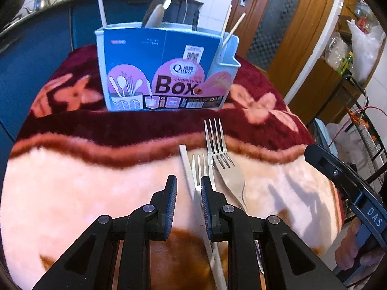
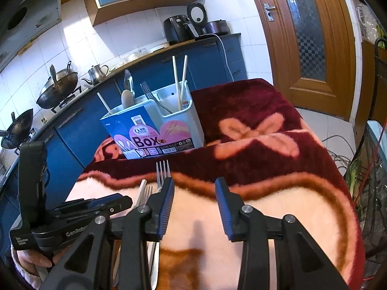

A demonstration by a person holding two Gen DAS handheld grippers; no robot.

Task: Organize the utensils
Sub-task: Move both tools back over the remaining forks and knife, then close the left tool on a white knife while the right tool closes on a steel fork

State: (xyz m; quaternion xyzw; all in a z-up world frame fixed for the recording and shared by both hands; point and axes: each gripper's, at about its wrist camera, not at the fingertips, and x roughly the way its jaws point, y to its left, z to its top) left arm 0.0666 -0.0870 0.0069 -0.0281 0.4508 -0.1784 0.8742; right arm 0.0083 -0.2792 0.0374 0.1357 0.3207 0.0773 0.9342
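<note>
Several utensils lie together on the fleece blanket (image 1: pixel 84 193): a fork (image 1: pixel 214 135) with its tines toward the holder, a second fork (image 1: pixel 229 176) lying across it, a third fork (image 1: pixel 198 166) and a flat white stick (image 1: pixel 186 164). My left gripper (image 1: pixel 187 186) hovers open just over the stick and the third fork, its pads not pressing on either. The pale blue utensil holder (image 1: pixel 164 72), with a "Box" label, stands behind and holds chopsticks, a spoon and a fork. In the right wrist view my right gripper (image 2: pixel 194 186) is open and still widening, with nothing between its fingers, just right of the fork (image 2: pixel 162 171). The holder (image 2: pixel 154 130) stands beyond it.
The blanket covers a table whose right edge (image 2: pixel 343 193) drops off toward a wire rack and cables. Behind the holder run blue kitchen cabinets (image 2: pixel 205 60) with woks, a kettle and appliances on the counter. A wooden door (image 2: pixel 302 36) is at the back right. The left tool's body (image 2: pixel 48 217) sits close beside my right gripper.
</note>
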